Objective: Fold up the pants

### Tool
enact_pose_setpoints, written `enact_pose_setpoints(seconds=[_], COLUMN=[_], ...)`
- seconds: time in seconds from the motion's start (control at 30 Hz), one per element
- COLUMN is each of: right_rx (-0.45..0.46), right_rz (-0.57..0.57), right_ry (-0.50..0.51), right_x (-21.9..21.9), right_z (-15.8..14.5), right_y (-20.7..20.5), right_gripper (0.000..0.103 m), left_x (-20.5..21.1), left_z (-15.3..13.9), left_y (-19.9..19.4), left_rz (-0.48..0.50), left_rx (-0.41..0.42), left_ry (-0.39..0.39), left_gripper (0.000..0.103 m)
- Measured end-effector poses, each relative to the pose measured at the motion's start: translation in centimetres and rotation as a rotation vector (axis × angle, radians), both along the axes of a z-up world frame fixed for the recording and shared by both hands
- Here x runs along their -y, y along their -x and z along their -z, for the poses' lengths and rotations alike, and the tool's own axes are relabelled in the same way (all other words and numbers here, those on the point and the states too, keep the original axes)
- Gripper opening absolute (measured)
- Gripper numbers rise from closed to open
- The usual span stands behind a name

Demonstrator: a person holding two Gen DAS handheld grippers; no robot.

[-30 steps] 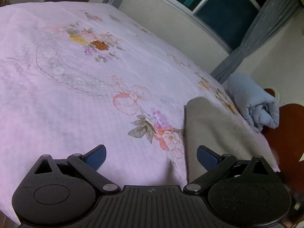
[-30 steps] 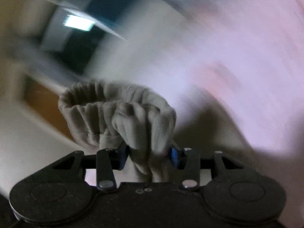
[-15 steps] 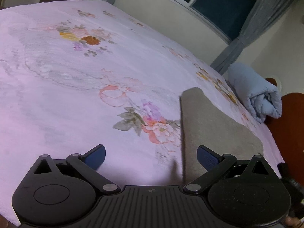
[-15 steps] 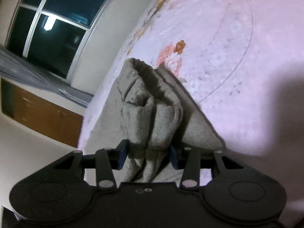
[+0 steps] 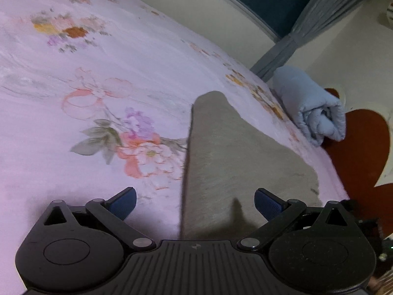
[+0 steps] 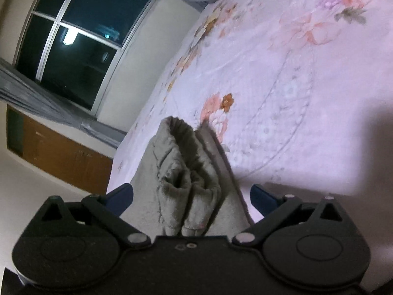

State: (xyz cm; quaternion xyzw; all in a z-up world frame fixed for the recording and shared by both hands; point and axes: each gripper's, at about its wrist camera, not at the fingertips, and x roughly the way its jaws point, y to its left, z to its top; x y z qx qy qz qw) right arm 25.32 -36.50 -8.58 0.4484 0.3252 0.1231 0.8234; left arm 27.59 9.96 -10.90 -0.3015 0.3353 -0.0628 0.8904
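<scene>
Grey-beige pants [image 5: 231,152] lie in a long flat strip on the pink floral bedsheet [image 5: 98,78]. My left gripper [image 5: 194,200] hovers open over the strip's near end, with its left fingertip over the sheet and nothing held. In the right wrist view the bunched waistband end of the pants [image 6: 186,172] rests on the folded cloth between the blue pads of my right gripper [image 6: 191,194]. Its jaws are opening and the pads stand clear of the cloth on both sides.
A rolled light-blue blanket [image 5: 312,105] lies at the bed's far right corner beside a red-brown headboard [image 5: 361,147]. A dark window [image 6: 73,46] with grey curtains [image 5: 314,17] and a wooden cabinet [image 6: 63,154] stand beyond the bed.
My right gripper lowered the bunched pants end onto the bed and spread its jaws off it. My left gripper slid right, so the flat pants strip now lies between its fingers.
</scene>
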Motion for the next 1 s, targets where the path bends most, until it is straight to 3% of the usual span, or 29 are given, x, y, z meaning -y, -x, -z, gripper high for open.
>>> enact_pose_setpoints(seconds=[0.1,0.2,0.33,0.4,0.43,0.5,0.53,0.57,0.63,0.7,0.73,0.87,1.0], right_rx=[0.001,0.098,0.215,0.200,0.137,0.026,-0.003,-0.028,-0.045,0.011,0.032,0.063,0.027], right_rz=[-0.007,-0.036,-0.149,-0.210,-0.232,-0.206,-0.159,-0.118,-0.092,-0.095,-0.086,-0.059,-0.059], right_ry=[0.016,0.054,0.001,-0.037,-0.056,0.028,0.063,0.025,-0.057,-0.051,-0.025,0.002,-0.027], right_x=[-0.1,-0.6,-3.3,-4.9,-5.5,-5.7,-4.8,-3.5,-1.5,-0.8,-0.6,0.6,1.2], right_z=[-0.2,-2.4,-5.0,-4.9,-4.0,-2.3,-1.9,-1.3,-0.7,-1.9,-2.5,-2.5,-0.6], right_y=[-0.8,-1.2,-3.7,-5.5,-6.7,-7.9,-8.0,-7.9,-7.5,-6.4,-5.7,-3.7,-3.0], right_gripper=[0.096,0.097,0.096,0.096,0.096,0.080,0.050,0.039,0.041,0.070,0.098,0.097,0.097], left_x=[0.3,0.2,0.1,0.0,-0.1,-0.1,-0.1,-0.2,-0.4,-0.4,-0.4,0.4,1.3], left_z=[-0.2,-0.5,-0.8,-0.9,-0.8,-0.9,-0.9,-1.0,-0.8,-0.5,-0.4,-0.6,-1.1], left_y=[-0.7,-1.2,-2.6,-3.4,-3.7,-3.7,-3.5,-3.2,-2.6,-2.1,-2.1,-2.0,-2.1], left_rz=[0.002,0.007,-0.014,-0.032,-0.040,-0.034,-0.029,-0.026,-0.021,-0.017,-0.017,-0.002,0.022], left_rx=[-0.008,-0.006,-0.003,-0.015,-0.027,-0.029,-0.028,-0.026,-0.021,-0.011,-0.011,-0.010,0.003], left_ry=[0.001,-0.019,-0.054,-0.063,-0.062,-0.064,-0.072,-0.084,-0.107,-0.107,-0.107,-0.127,-0.136], left_gripper=[0.101,0.101,0.101,0.101,0.101,0.101,0.101,0.101,0.101,0.101,0.101,0.101,0.101])
